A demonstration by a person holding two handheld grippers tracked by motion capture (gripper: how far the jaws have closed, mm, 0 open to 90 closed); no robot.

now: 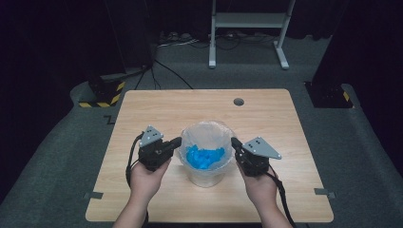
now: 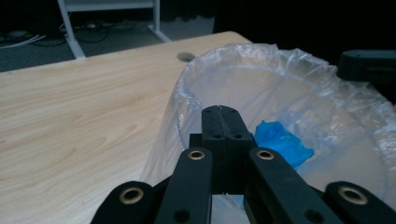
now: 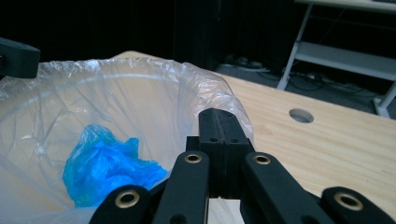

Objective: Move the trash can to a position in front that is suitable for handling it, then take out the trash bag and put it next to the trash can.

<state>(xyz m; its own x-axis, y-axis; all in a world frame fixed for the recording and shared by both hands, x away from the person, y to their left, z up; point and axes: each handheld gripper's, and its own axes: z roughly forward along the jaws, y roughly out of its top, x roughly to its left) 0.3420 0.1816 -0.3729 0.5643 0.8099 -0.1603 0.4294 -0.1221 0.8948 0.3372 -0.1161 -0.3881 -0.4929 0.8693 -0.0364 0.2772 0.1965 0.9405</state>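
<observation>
In the left gripper view the jaws of the left gripper (image 2: 222, 114) stand clenched, pad against pad, with no gap between them. They sit right at the near rim of the clear plastic bag (image 2: 280, 93). Whether a fold of film is pinched between them cannot be told, since no film shows between the pads. The right gripper (image 3: 222, 116) reads the same way in its own view: jaws pressed together at the rolled edge of the bag, the film bulging just beside and behind the tips.

The relation that matters is that the bag's rim lies directly at both sets of jaws, one on each side, and the open mouth lies between them. From above, the left gripper (image 1: 176, 142) meets the rim on one side and the right gripper (image 1: 236, 144) on the opposite side, roughly level with each other, so neither hand is the nearer. The line from one pair of jaws to the other crosses the mouth of the bag (image 1: 207, 133). My judgement is that any lift or stretch of the rim would run outward or upward from these two points.

Beyond and below the jaws, down inside the bag, lies a crumpled blue wad (image 1: 205, 156), seemingly thin plastic.

Counted: two grippers, one lined container, one blue wad, one tabletop (image 1: 157, 109) with one round hole (image 1: 238, 101) on its far side.
</observation>
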